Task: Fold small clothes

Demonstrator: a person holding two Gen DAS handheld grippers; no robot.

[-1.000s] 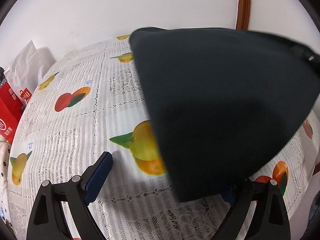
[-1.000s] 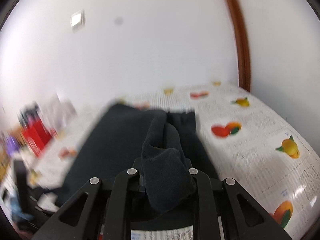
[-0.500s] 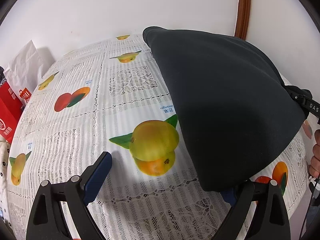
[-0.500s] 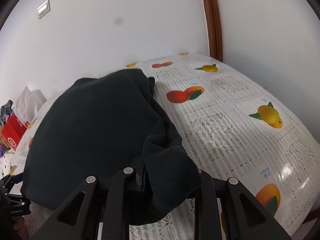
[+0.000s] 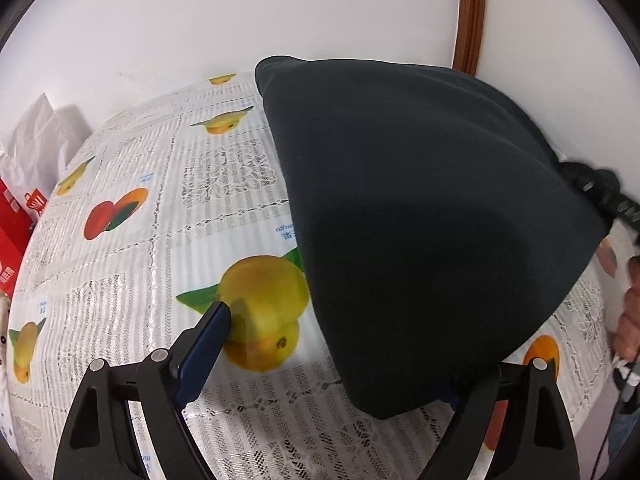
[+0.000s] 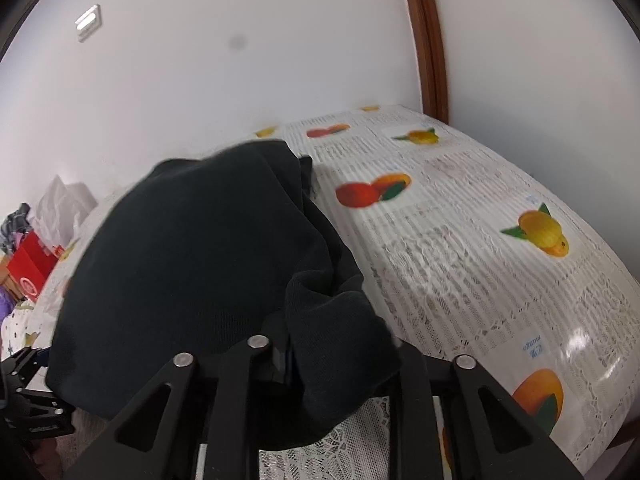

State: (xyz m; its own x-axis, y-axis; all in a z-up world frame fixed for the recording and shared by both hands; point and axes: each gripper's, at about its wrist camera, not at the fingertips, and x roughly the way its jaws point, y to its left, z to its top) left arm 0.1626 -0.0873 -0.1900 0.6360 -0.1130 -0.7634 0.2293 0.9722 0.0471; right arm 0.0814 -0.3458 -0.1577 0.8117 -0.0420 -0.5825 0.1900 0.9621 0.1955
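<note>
White walls and a strip of brown door frame (image 5: 469, 12) back a table (image 5: 132, 264) under a glossy plastic cloth printed with fruit. On it lies a dark garment (image 5: 420, 208), thick and soft, spread across the right half in the left-wrist view, its near corner draped over the right finger of the left gripper (image 5: 332, 360). That gripper's jaws stand wide and are closing; the blue pad of the left finger is bare and apart from the fabric, so nothing is pinched there yet.

The right gripper (image 6: 332, 364) is clenched on a bunched fold at the garment's near right edge, with cloth spilling over both fingers.

The fabric looks light, limp and a little fuzzy. It should not slip in the pads, though it may slide on the slick cloth when pulled. I judge the best holds are at corners or along a hem, taking a single layer so the fold stays flat rather than bunching.

At the far left of the table a white bag (image 5: 36, 144) stands beside a red carton (image 5: 14, 236). What either contains cannot be seen. A person's hand (image 5: 628, 312) shows at the right edge.
</note>
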